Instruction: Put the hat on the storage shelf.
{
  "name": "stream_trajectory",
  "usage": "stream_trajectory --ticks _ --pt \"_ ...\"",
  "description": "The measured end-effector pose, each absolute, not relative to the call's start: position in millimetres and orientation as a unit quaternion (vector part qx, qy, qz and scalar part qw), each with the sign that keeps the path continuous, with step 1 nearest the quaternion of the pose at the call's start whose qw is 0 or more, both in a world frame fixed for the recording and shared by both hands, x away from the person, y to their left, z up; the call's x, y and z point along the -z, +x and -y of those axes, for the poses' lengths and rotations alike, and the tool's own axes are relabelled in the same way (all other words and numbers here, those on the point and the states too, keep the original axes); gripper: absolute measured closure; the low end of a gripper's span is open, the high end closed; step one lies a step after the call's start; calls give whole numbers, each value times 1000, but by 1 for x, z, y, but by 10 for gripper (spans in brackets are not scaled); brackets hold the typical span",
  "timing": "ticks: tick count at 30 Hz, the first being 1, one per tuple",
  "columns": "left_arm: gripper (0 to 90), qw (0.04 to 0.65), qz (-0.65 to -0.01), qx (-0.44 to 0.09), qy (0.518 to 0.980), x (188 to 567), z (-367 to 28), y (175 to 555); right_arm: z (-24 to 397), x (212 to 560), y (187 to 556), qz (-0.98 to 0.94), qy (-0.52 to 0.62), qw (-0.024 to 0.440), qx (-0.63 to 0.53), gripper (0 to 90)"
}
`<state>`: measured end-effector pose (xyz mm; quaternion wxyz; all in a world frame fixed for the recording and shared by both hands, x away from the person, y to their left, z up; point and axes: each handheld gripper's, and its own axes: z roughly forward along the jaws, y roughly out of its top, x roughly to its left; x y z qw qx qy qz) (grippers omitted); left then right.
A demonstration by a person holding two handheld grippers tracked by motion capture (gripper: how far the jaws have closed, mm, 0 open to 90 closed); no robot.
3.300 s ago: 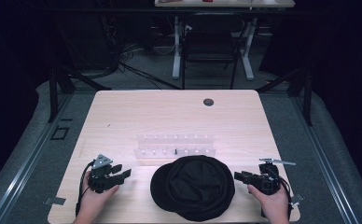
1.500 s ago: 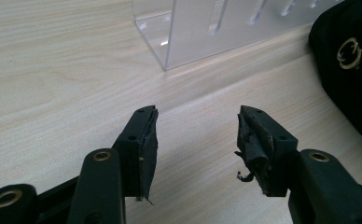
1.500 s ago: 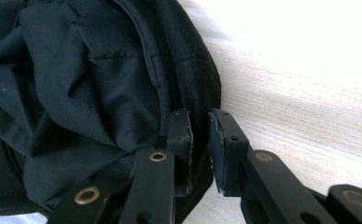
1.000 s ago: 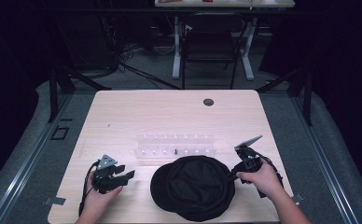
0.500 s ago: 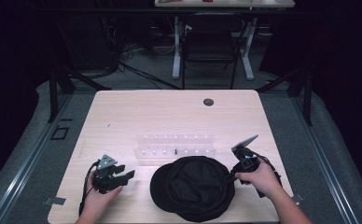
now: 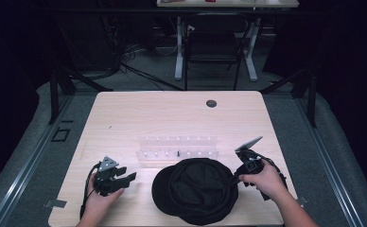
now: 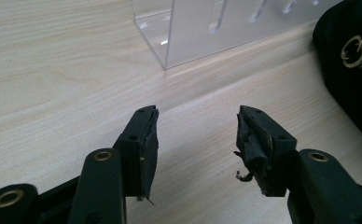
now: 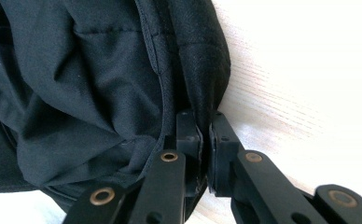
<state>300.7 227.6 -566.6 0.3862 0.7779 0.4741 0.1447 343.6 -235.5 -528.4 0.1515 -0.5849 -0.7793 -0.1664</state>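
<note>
High view shows your right gripper (image 6: 239,175) has come in from the table's right edge to the right rim of the black hat (image 6: 194,190), which lies at the near middle of the table (image 6: 125,113), just in front of the clear rack (image 6: 178,147). Right gripper view confirms it: your jaws are now pinched together on the hat's edge seam. Your left gripper (image 6: 126,178) rests where it was, jaws spread apart, well left of the hat. You likely have your grip, so lifting the hat looks ready to begin.
</note>
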Motion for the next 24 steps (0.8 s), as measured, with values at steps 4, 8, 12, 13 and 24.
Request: stream_trajectory --ticks 4,8,12,13,24 --pt "486 390 -476 -146 775 567 -228 301 235 528 343 779 -584 157 166 867" --pt "486 389 -476 -145 775 567 -228 301 236 527 342 777 -584 162 171 872" --pt "485 392 -476 -142 774 567 -228 301 239 523 341 768 -587 178 183 879" --pt "485 391 -476 -143 774 567 -228 301 240 523 341 771 -582 179 186 880" --pt "485 391 -477 -142 774 567 -228 301 246 499 334 740 -585 218 248 881"
